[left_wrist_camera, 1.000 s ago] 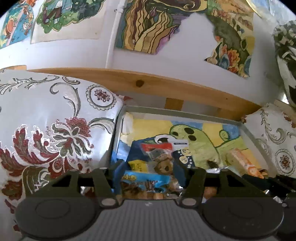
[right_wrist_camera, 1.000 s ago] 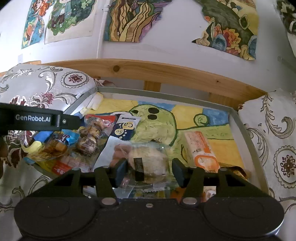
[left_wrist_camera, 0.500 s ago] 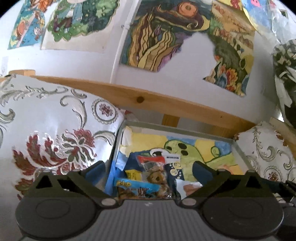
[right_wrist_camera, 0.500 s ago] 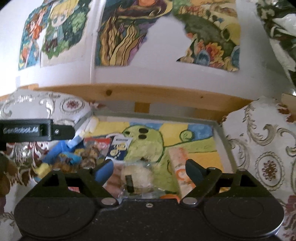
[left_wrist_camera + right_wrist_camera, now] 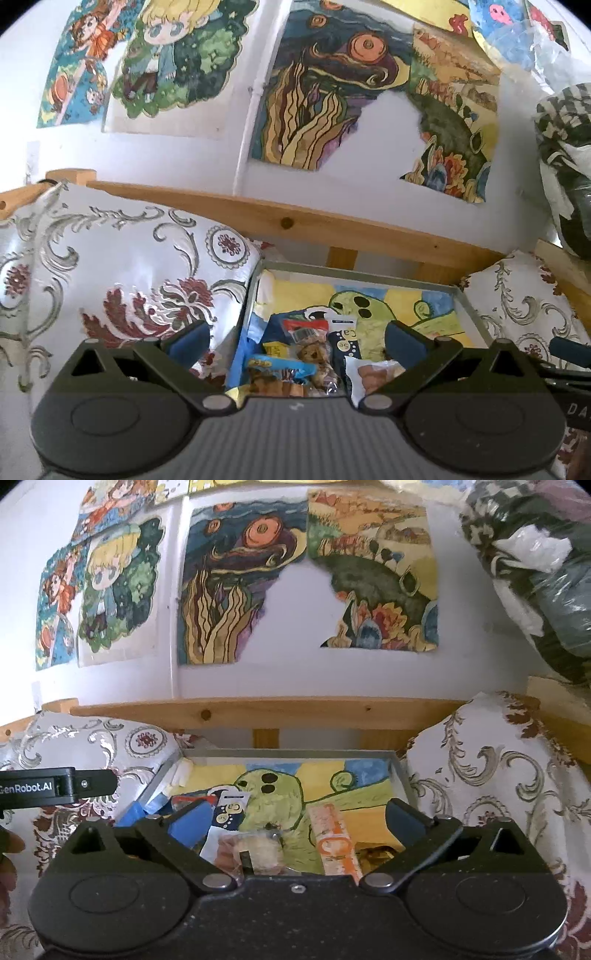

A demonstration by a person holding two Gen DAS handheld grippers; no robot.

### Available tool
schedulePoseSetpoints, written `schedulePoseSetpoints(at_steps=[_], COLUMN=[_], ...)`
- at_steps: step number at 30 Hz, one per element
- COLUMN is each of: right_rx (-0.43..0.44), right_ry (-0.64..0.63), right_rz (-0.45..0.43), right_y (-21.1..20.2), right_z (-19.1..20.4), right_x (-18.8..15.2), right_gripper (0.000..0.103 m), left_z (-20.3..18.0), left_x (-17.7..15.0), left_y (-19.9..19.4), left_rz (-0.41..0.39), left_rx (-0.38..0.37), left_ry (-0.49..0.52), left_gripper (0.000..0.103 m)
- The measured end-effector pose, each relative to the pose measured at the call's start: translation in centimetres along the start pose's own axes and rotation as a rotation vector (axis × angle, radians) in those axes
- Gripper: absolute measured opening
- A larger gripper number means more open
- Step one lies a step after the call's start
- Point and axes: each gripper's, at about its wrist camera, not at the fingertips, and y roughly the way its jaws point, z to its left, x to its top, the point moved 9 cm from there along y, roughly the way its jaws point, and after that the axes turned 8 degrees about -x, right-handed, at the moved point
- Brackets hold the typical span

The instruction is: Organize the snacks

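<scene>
- Between two patterned cushions, I see the grey tray [image 5: 400,775] with a painted green creature on its floor, sitting under a wooden rail [image 5: 295,710].
- My left gripper [image 5: 295,338] hangs above the tray's near left corner, jaws spread wide, nothing between them.
- My right gripper [image 5: 295,818] hovers over the tray's near edge, jaws likewise wide apart and empty.
- Snacks are inside the tray: a heap at 9 o'clock holds a blue packet [image 5: 282,363], a red-topped clear bag [image 5: 308,328] and a dark sachet with circles [image 5: 231,810].
- A clear pack of pale buns [image 5: 255,851] lies near 6 o'clock, just beside the heap.
- An orange-and-white bar [image 5: 336,840] lies lengthwise toward 5 o'clock, apart from the heap.
- Something gold [image 5: 375,856] shows just right of that bar; I cannot tell what it is.
- The left gripper's side, lettered GenRobot.AI, enters the right camera at 9 o'clock.
</scene>
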Motion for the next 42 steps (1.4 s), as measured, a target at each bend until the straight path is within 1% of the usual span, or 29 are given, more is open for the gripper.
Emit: schedulePoseSetpoints(at_steps=[7, 14, 19, 23, 26, 31, 37, 42], right_rx=[-0.01, -0.019, -0.01, -0.002, 0.001, 0.005, 0.017, 0.026], right_ry=[0.027, 0.025, 0.035, 0.024, 0.021, 0.027, 0.026, 0.012], right_rz=[-0.023, -0.025, -0.004, 0.025, 0.047, 0.075, 0.095, 0.104], right_y=[-3.0, -6.7, -9.2, -11.3, -12.8, -15.1, -17.1, -18.3], right_z=[-0.9, -1.9, -2.5, -2.9, -3.1, -3.8, -4.1, -4.0], right_x=[0.2, -0.9, -2.1, -3.4, -4.4, -5.6, -6.4, -6.9], right_gripper=[0.102, 0.102, 0.102, 0.102, 0.102, 0.102, 0.102, 0.102], left_z=[-1.3, -1.8, -1.8, -2.1, -2.5, -3.0, -2.9, -3.4], left_x=[0.4, -0.6, -2.7, -5.0, -6.0, -7.3, -8.7, -9.2], left_y=[-2.6, -6.0, -8.9, -11.2, -12.7, -15.3, -17.5, -18.7], left_rz=[0.0, 0.008, 0.034, 0.087, 0.109, 0.115, 0.149, 0.154], left_rx=[0.002, 0.027, 0.063, 0.079, 0.087, 0.104, 0.129, 0.133], left_ry=[0.035, 0.043, 0.031, 0.009, 0.01, 0.003, -0.035, -0.011], left_gripper=[0.103, 0.103, 0.103, 0.103, 0.103, 0.103, 0.103, 0.103])
